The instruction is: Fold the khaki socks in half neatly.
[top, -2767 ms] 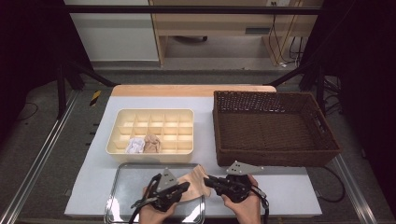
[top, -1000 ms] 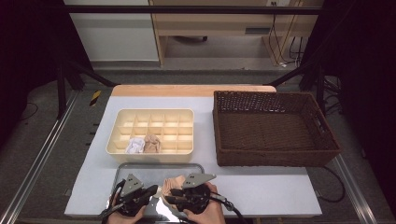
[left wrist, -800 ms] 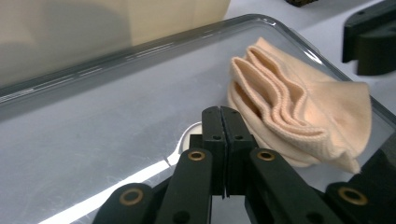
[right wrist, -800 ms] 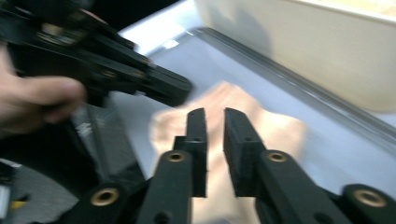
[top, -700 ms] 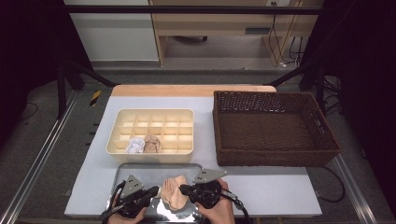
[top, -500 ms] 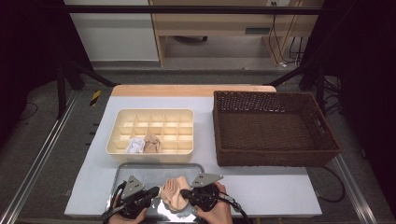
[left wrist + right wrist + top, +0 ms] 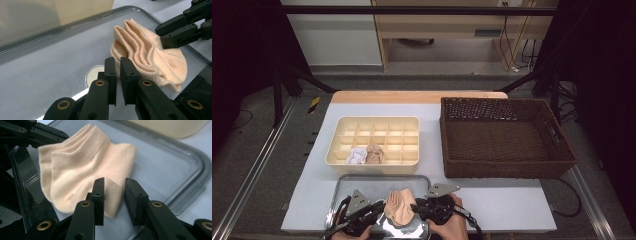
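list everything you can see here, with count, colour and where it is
sock: 1, peach, folded, lying on the tray between the two grippers
tray: 1, clear with a shiny base, near edge of the table
organiser box: 1, cream, many compartments, behind the tray
rolled items: 2, one white and one tan, side by side in the box's front row
wicker basket: 1, dark brown, right half of the table
table: 1, pale grey top with a wooden far edge
left gripper: 1, black, jaws nearly together beside the sock's cuff
right gripper: 1, black, jaws just been opening, apart over the sock's edge, nothing pinched
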